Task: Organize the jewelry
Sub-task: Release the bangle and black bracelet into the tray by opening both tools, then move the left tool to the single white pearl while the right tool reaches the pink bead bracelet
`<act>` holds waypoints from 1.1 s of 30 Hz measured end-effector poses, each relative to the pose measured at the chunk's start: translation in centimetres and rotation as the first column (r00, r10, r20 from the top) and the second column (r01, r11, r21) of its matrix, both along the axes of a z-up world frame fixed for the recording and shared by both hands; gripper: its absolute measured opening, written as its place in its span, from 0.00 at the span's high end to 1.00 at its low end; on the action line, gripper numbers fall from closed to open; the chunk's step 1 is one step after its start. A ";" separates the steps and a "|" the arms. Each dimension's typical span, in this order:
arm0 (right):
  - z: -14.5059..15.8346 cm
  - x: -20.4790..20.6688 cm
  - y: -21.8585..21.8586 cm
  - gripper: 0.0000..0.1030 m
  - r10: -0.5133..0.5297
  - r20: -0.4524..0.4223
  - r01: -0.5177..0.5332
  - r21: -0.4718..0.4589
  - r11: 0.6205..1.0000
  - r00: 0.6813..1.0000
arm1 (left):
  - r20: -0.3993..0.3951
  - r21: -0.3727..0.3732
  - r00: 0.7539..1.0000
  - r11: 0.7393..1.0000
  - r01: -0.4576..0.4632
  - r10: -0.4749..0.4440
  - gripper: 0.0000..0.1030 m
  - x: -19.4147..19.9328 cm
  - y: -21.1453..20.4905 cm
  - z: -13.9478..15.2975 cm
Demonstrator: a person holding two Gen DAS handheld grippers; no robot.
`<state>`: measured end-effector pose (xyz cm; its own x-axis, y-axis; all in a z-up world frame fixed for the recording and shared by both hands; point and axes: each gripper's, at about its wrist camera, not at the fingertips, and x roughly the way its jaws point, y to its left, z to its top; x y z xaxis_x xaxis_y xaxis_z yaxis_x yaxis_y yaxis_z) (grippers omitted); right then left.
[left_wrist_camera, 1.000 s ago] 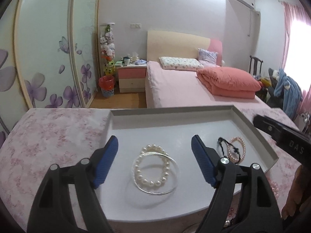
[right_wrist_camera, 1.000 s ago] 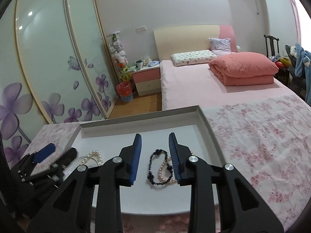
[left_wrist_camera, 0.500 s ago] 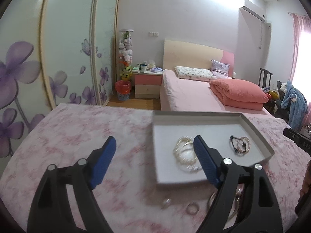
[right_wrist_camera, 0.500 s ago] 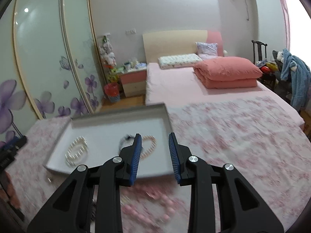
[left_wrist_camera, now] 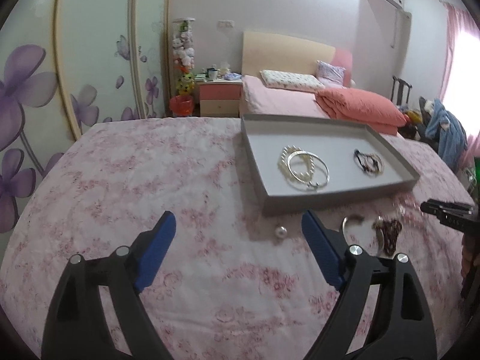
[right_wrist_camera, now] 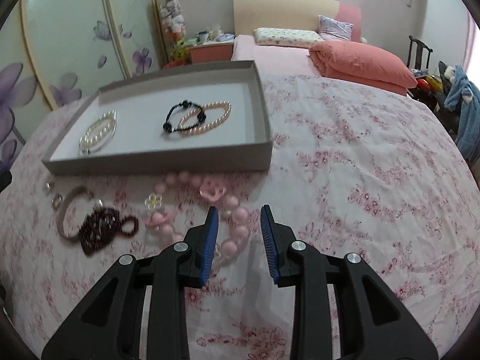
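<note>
The tray (right_wrist_camera: 168,162) looks like matt grey card, the tablecloth (right_wrist_camera: 360,165) soft printed cloth, the bangle (left_wrist_camera: 307,169) polished metal (glossy), the pearl bracelet (right_wrist_camera: 207,118) lustrous.

Grey tray (right_wrist_camera: 156,162) on pink-flowered white cloth (right_wrist_camera: 360,180); black bracelet (right_wrist_camera: 183,117), pink beads (right_wrist_camera: 237,222), blue fingers (right_wrist_camera: 210,240).

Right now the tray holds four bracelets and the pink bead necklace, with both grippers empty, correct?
Not quite. The pink bead necklace lies on the cloth in front of the tray, not in it, as the right wrist view shows. The four bracelets and empty grippers are right.
</note>
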<state>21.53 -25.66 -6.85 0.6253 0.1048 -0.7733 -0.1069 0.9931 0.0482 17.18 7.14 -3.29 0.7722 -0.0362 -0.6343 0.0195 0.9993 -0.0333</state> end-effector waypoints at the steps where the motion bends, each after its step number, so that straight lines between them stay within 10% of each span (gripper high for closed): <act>1: -0.2 0.0 0.2 0.65 0.006 -0.006 -0.006 -0.011 1.000 1.000 | -0.004 0.010 1.000 1.000 0.008 -0.008 0.19 0.0 -0.2 -0.2; 8: -0.9 0.4 0.9 0.67 0.028 -0.013 -0.029 -0.037 0.999 1.000 | -0.040 0.029 0.998 0.998 0.052 -0.051 0.19 0.4 -1.7 -1.2; 13: -0.9 0.4 1.1 0.86 0.025 -0.009 -0.026 -0.037 0.999 1.000 | -0.071 0.035 0.997 0.999 0.040 -0.037 0.19 1.0 -1.9 -1.9; 33: -0.9 -1.3 1.8 0.86 0.037 0.004 -0.037 -0.068 0.997 0.999 | -0.141 0.088 0.988 0.993 0.074 -0.061 0.33 2.5 -3.2 -3.8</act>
<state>20.27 -23.81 -7.73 0.6257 0.0757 -0.7763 -0.1439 0.9894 -0.0196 19.69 3.93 -7.06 0.6752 -0.0214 -0.7373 0.0890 0.9946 0.0527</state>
